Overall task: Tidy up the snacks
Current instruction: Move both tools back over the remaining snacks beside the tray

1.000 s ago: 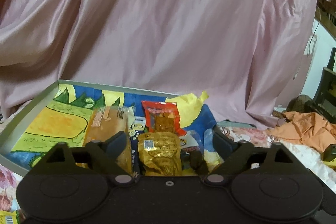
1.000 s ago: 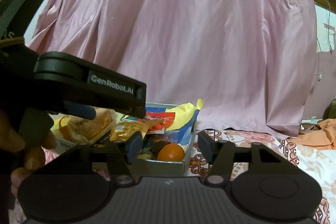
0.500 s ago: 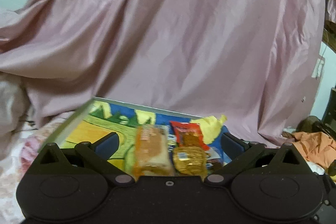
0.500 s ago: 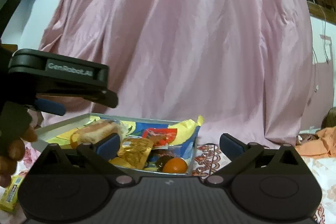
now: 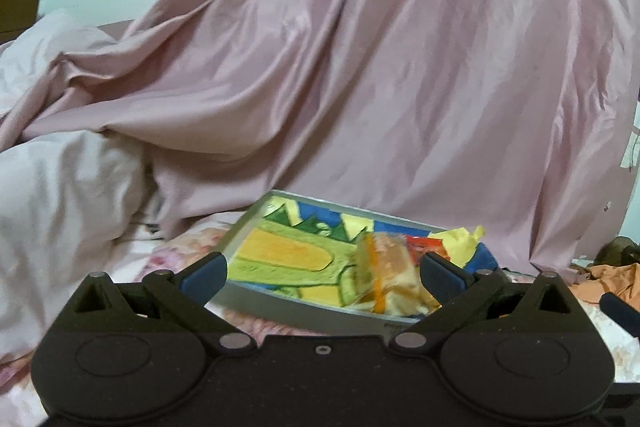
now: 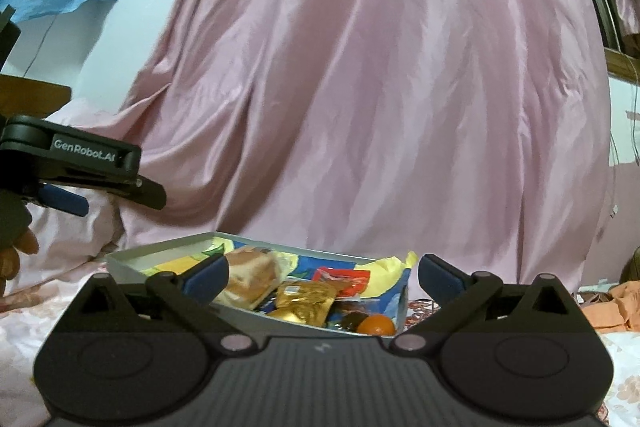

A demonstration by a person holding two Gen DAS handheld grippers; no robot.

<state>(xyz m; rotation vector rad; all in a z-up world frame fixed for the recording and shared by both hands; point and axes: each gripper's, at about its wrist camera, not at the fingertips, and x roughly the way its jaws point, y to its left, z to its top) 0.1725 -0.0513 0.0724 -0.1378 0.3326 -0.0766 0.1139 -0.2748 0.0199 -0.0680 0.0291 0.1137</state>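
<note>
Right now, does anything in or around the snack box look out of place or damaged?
Mostly tidy. The box holds the snacks, but its far right corner looks torn, with a crumpled yellow flap sticking up. The wrapped bread lies tilted.

bread packet (image 5: 390,277) blurred, orange (image 6: 375,326) half hidden

Ahead of the spread fingers, the pink drape (image 6: 380,87) is smooth cloth with a satin sheen. The box (image 6: 160,255) below looks like matt grey card (its inside glossy print). The gold packet (image 6: 306,301) is crinkled shiny foil; the bread wrapper (image 5: 384,275) clear film.
</note>
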